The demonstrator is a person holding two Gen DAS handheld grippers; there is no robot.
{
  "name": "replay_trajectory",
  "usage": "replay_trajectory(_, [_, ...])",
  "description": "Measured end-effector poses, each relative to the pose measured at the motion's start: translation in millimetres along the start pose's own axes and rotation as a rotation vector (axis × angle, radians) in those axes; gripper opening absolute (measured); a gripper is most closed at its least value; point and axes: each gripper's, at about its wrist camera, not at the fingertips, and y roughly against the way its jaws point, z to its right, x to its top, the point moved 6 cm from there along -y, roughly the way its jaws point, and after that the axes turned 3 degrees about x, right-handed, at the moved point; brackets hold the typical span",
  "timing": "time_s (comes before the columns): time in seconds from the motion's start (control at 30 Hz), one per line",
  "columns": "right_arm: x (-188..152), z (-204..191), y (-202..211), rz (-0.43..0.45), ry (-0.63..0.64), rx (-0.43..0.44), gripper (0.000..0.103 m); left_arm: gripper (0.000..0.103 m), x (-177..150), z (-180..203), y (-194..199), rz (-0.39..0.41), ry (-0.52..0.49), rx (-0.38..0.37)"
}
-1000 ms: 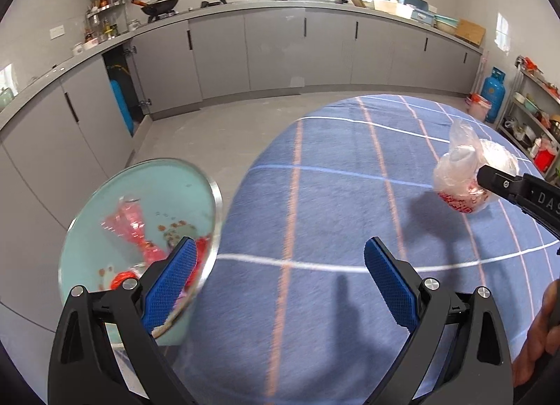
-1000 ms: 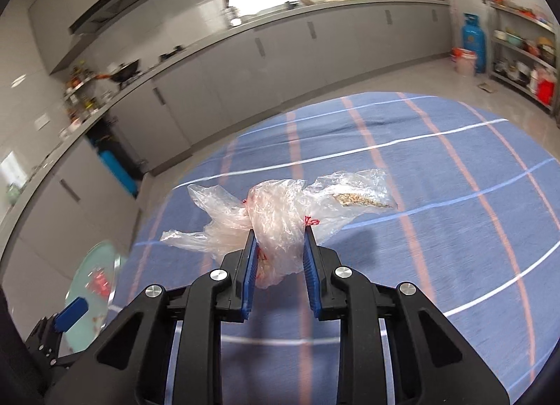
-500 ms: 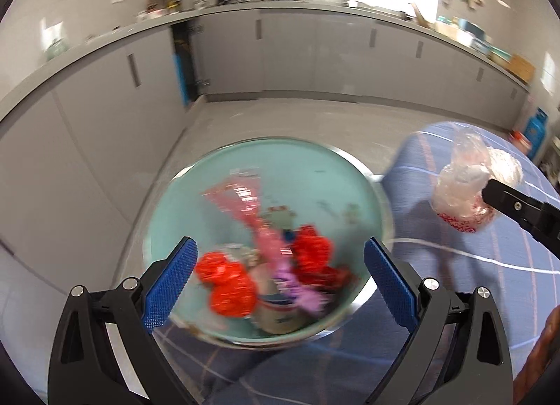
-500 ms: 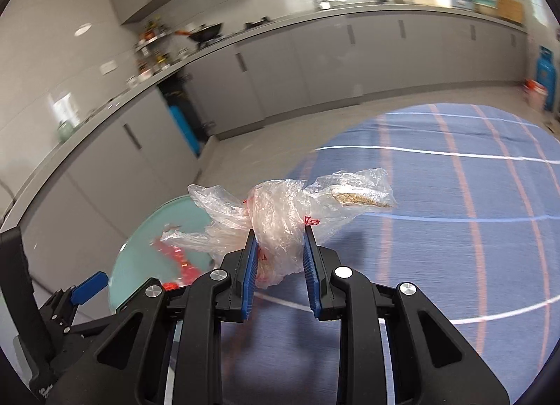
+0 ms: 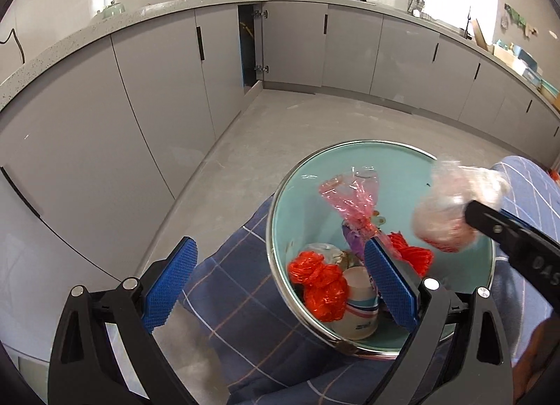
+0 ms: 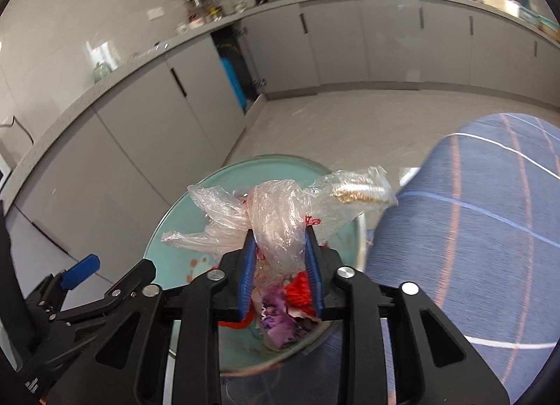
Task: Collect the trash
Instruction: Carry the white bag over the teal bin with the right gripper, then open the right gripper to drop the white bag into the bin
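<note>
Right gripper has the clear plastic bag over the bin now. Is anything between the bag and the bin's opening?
Nothing visible blocks it. The clear plastic bag hangs in the right gripper, whose jaws have just been opening with the bag between them, above the open bin. Only trash lies inside; the empty left gripper sits at the near rim.

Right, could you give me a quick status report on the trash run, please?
Right tool jaws just easing open, clear bag between them above the bin. Left tool open, empty. Nothing in the way.
</note>
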Motion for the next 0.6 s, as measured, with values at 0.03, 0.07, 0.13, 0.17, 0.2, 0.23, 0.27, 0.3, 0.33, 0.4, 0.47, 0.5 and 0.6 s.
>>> replay_trajectory(0.03, [1,-2,0,0.004,0.006,0.009,0.041,0.094,0,-1,0,0.0,0.002,0.001])
replay_trajectory(0.07, [2,-4,1,0.015,0.016,0.012,0.054,0.094,1,-3,0,0.0,0.005,0.0])
replay_trajectory(0.13, [4,-4,8,0.044,0.029,0.003,0.058,0.094,1,-5,0,0.0,0.011,0.003])
replay_trajectory(0.17, [5,-4,11,0.053,0.031,-0.002,0.058,0.094,1,-7,0,0.001,0.015,0.003])
replay_trajectory(0.2, [5,-3,13,0.058,0.028,0.001,0.058,0.094,1,-8,1,0.001,0.017,0.003])
replay_trajectory(0.23, [6,-2,16,0.062,0.02,0.005,0.058,0.094,0,-9,1,0.001,0.018,0.004])
replay_trajectory(0.27, [6,0,18,0.07,0.01,-0.001,0.058,0.094,0,-10,1,0.0,0.019,0.004])
replay_trajectory(0.3, [6,2,20,0.077,-0.001,-0.008,0.058,0.094,-1,-11,1,0.0,0.02,0.004])
replay_trajectory(0.33, [5,4,22,0.08,-0.009,-0.011,0.058,0.094,-2,-11,2,0.001,0.022,0.004])
replay_trajectory(0.4, [2,7,26,0.086,-0.026,-0.016,0.058,0.094,-4,-11,4,0.001,0.021,0.001])
replay_trajectory(0.47, [-1,8,29,0.089,-0.032,-0.03,0.059,0.094,-5,-10,5,-0.001,0.016,0.001])
replay_trajectory(0.5, [-4,8,30,0.09,-0.031,-0.04,0.059,0.094,-6,-10,5,-0.002,0.015,0.0])
replay_trajectory(0.6, [-11,10,37,0.096,-0.025,-0.07,0.068,0.094,-7,-8,8,-0.003,0.009,-0.008])
